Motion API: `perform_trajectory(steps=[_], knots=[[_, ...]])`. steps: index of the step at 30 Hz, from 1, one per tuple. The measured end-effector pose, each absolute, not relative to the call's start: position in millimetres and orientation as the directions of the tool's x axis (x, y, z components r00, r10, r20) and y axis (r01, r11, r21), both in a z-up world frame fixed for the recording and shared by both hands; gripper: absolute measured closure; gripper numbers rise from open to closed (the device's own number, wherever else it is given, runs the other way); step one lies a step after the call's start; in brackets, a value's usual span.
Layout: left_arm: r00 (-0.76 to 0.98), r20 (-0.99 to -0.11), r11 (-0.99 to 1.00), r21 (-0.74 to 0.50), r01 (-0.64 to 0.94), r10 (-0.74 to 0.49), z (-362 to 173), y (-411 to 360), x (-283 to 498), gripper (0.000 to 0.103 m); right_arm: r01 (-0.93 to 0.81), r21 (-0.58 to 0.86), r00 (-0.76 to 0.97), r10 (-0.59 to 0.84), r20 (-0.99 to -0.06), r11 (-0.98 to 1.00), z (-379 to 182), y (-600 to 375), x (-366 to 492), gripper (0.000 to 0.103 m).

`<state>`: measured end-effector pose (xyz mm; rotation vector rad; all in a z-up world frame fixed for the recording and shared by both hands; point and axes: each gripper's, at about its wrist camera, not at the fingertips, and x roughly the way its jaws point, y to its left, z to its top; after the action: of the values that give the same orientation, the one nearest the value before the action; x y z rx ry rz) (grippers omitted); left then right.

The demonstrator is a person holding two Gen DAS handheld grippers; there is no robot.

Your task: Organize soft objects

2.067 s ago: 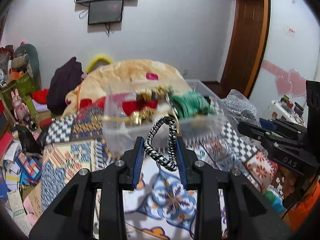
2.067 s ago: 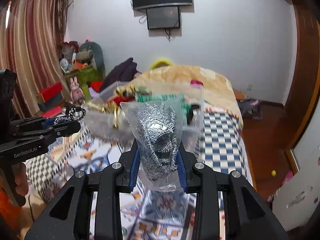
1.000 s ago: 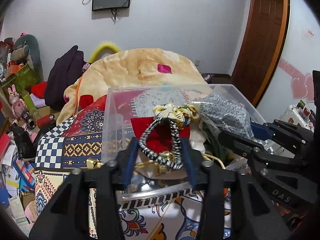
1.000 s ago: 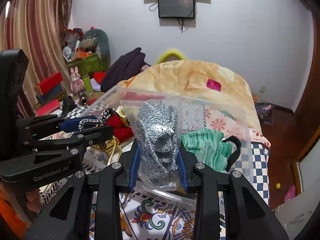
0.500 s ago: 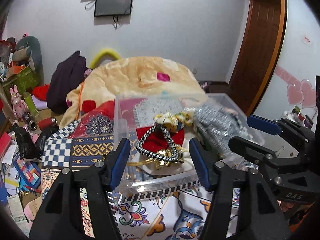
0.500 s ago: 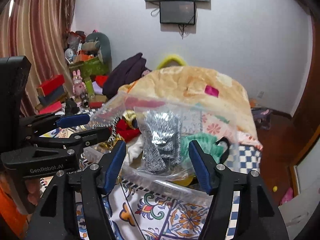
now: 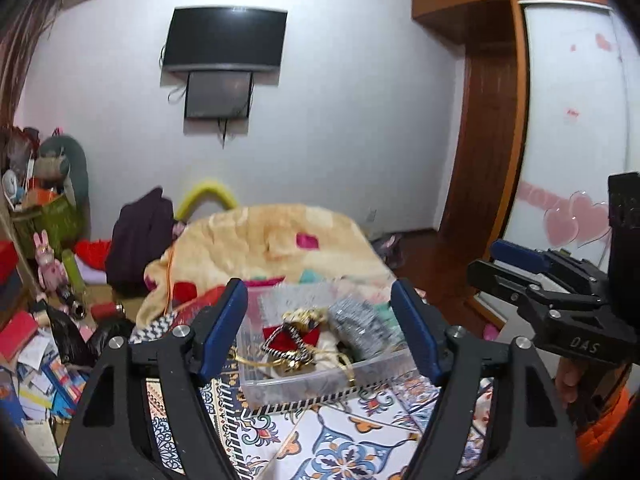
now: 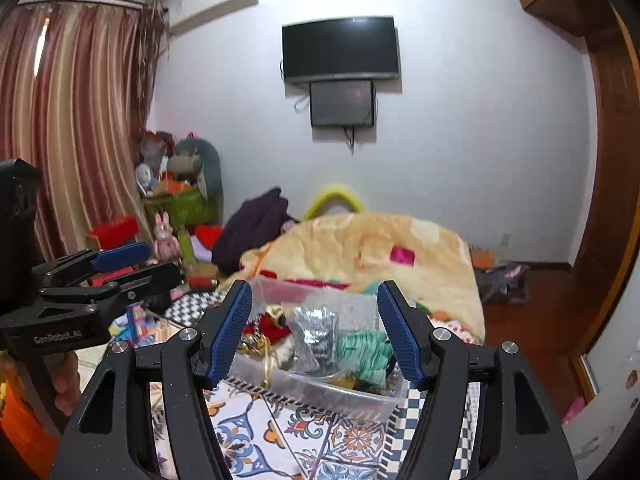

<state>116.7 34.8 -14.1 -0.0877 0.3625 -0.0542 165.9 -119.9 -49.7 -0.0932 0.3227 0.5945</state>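
- the left gripper [image 7: 320,330] is spread wide with nothing between its blue pads; the right gripper [image 8: 316,330] is likewise spread wide and holds nothing.
- ahead of both, and framed between each pair of fingers, a clear plastic bin [image 7: 320,384] sits on a bedspread [image 7: 344,440] printed with blue, orange and white tile patterns and checks.
- inside the bin, a black-and-white braided loop [image 7: 286,346] lies on red cloth toward the left gripper's side; a silver item in a clear bag [image 8: 316,332] stands near the middle; a green knitted bundle [image 8: 364,350] lies just to its right in the right wrist view.
- beyond the bin, a peach blanket [image 7: 272,240] is heaped on the bed, with a dark purple garment [image 7: 138,240] off to its left.
- on the white far wall hangs a black tv [image 8: 340,50] with a smaller dark panel under it.
- far left of the right gripper are striped curtains [image 8: 68,120] and a pile of plush toys [image 8: 180,172]; to the right stands a wooden door frame [image 7: 480,184].
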Motion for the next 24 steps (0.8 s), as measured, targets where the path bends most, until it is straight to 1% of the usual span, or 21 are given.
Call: perform_trajectory(steps=[2, 5, 7, 10, 13, 19, 24], knots=[[0.944, -0.321, 0.995, -0.096, 0.041, -0.070, -6, 32, 105, 0.016, -0.563, 0.011, 0.784, 0.538, -0.310, 0.826, -46, -122, 159, 0.040], [0.960, -0.274, 0.996, -0.082, 0.035, -0.056, 5, 27, 86, 0.010, -0.559, 0.014, 0.793, 0.539, -0.282, 0.829, -41, -128, 149, 0.039], [0.966, -0.255, 0.997, -0.072, 0.031, -0.048, 10, 24, 77, 0.006, -0.556, 0.016, 0.799, 0.540, -0.265, 0.831, -38, -130, 145, 0.033], [0.968, -0.244, 0.997, -0.066, 0.035, -0.050, 15, 21, 70, 0.005, -0.550, 0.017, 0.809, 0.537, -0.238, 0.835, -35, -131, 139, 0.024], [0.970, -0.237, 0.997, -0.061, 0.038, -0.051, 19, 18, 66, 0.002, -0.549, 0.015, 0.814, 0.538, -0.219, 0.836, -32, -131, 134, 0.020], [0.974, -0.223, 0.999, -0.041, 0.031, -0.040, 21, 14, 62, 0.001, -0.553, 0.014, 0.816, 0.544, -0.195, 0.833, -33, -133, 126, 0.007], [0.975, -0.219, 0.999, -0.040, 0.030, -0.038, 20, 15, 59, 0.000, -0.551, 0.016, 0.817, 0.544, -0.189, 0.834, -33, -134, 122, 0.005]])
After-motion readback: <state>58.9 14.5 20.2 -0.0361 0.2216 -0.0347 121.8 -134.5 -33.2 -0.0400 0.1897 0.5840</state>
